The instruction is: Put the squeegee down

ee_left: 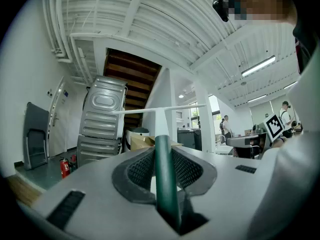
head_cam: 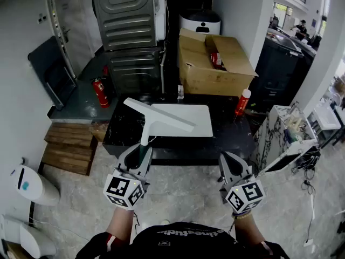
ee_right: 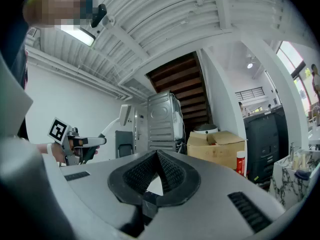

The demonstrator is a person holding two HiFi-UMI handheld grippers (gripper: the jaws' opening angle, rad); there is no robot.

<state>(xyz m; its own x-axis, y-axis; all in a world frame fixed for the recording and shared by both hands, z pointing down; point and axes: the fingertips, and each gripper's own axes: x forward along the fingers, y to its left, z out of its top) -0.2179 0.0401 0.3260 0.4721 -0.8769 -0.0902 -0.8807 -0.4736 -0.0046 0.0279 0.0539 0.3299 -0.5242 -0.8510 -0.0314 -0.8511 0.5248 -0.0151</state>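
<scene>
Green-handled squeegee (head_cam: 159, 114) pinched in my left gripper (head_cam: 141, 149), held level over the near edge of the dark table (head_cam: 232, 140), its white blade crossing above a white board (head_cam: 197, 124) that lies there. My right gripper (head_cam: 230, 163) hangs beside it, jaws pressed together on nothing. To set it down well, I judge, I should lower until blade and handle both rest on the table, well in from the edge. Then I spread the jaws and back straight out. White T-shaped head, slim white neck, dark green grip.
</scene>
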